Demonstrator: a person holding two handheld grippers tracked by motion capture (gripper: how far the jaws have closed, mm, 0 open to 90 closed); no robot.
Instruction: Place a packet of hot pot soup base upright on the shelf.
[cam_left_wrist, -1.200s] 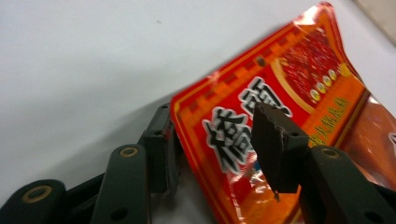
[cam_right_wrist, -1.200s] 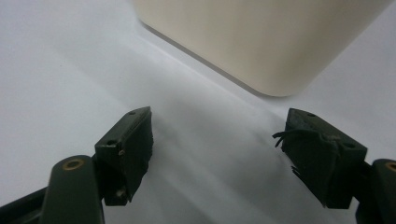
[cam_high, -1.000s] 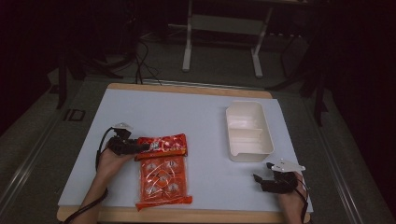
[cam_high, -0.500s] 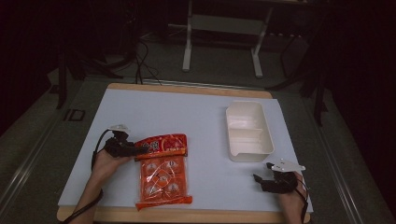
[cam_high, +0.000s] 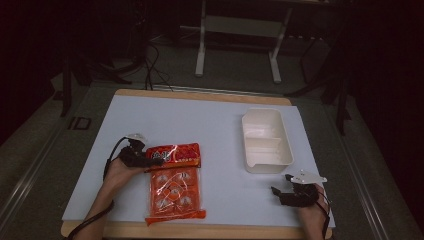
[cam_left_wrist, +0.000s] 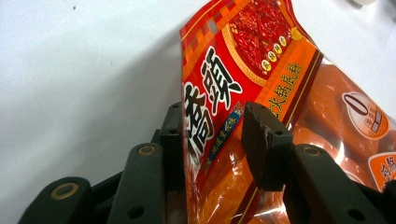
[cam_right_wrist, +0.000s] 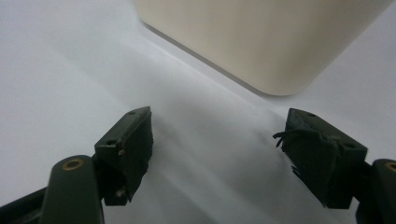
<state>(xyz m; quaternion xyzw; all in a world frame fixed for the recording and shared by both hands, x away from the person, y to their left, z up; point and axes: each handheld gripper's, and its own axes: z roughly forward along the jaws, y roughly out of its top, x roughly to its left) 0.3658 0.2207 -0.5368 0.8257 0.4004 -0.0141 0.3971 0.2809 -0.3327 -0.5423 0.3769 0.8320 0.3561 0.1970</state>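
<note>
on pale table, left tongs clamp red packet's edge; right tongs gape.

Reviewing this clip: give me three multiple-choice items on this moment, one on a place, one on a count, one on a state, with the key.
1. Where does the white tray stand relative to the red packet?
A. toward the right tool's side
B. under it
C. toward the left tool's side

2. How many compartments does the tray have?
A. one
B. two
C. four

3. How are the left tool's jaws?
A. wide open over bare table
C. either side of the packet's edge, a gap showing at one jaw
B. gripping the tray rim

Key: 1 A, the high view shows it near the right tool; 2 B, one divider crosses it; 3 C, the left gripper view shows the packet between them.
</note>
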